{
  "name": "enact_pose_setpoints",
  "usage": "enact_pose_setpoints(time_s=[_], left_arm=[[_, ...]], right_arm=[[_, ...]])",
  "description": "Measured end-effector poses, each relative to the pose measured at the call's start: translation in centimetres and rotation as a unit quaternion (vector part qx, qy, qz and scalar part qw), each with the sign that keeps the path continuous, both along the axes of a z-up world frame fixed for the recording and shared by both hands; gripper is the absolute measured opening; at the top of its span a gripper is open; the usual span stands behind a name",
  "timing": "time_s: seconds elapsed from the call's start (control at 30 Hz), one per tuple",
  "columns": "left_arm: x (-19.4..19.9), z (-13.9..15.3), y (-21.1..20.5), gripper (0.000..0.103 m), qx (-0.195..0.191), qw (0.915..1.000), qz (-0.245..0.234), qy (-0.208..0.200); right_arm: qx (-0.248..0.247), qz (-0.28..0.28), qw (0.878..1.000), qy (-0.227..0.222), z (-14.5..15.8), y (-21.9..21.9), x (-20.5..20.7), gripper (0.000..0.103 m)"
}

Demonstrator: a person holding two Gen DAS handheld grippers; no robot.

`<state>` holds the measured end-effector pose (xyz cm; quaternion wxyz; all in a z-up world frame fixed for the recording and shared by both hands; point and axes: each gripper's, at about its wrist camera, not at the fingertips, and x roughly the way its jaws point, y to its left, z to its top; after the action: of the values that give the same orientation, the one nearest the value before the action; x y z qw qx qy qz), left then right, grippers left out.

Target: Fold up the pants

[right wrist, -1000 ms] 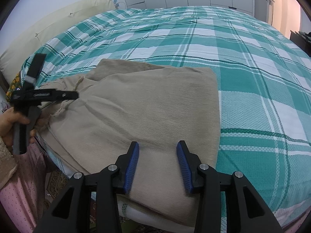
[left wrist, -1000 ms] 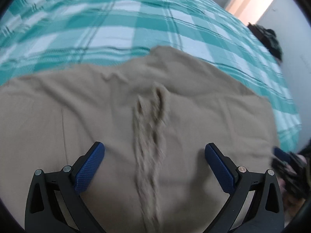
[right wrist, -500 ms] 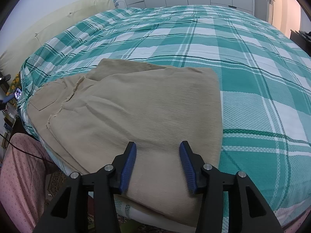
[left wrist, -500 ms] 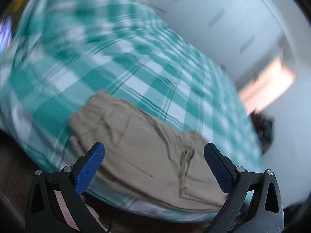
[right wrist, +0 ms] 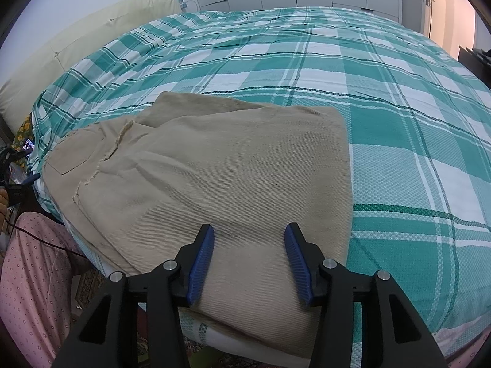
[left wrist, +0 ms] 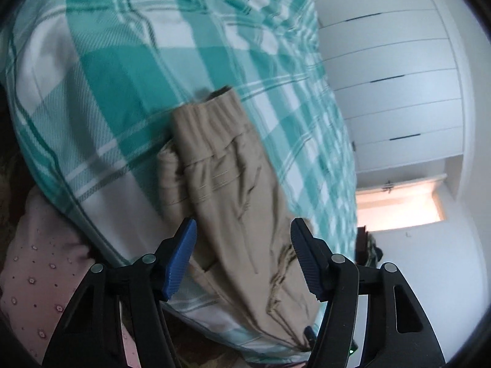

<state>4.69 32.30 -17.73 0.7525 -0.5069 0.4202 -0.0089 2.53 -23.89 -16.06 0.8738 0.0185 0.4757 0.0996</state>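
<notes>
The tan pants (right wrist: 233, 178) lay folded into a rough rectangle on the near edge of the bed (right wrist: 383, 86), over its green plaid cover, waistband end to the left. The right hand-held gripper (right wrist: 249, 260) hovered just above the near right part of the fabric, blue pads apart, clamping nothing. The left hand-held gripper (left wrist: 242, 257) was tilted and off the bed's left side, jaws likewise apart and empty, looking along the pants (left wrist: 233, 190) from the elastic waistband. The cloth looked like a soft, light twill, limp yet with enough grip not to slide. A pinch at a folded edge or corner, through all layers, would likely hold best, since a single layer would peel away
</notes>
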Motion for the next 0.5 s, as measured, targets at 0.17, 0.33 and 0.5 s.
enact_pose_setpoints(time_s=[0.17, 0.33, 0.5], left_arm=[[1.4, -1.4, -0.2, 0.065, -0.006, 1.0, 0.004, 0.001], [2.5, -2.0, -0.3, 0.049, -0.025, 0.9996, 0.011, -0.008], [1.9, -2.5, 0.1, 0.007, -0.039, 0.9987, 0.032, -0.008]], right_arm=[[0.0, 0.0, 1.0, 0.0, 0.0, 0.0, 0.0, 0.049], [0.0, 0.0, 1.0, 0.0, 0.0, 0.1, 0.0, 0.049], [0.0, 0.0, 1.0, 0.0, 0.0, 0.0, 0.0, 0.049]])
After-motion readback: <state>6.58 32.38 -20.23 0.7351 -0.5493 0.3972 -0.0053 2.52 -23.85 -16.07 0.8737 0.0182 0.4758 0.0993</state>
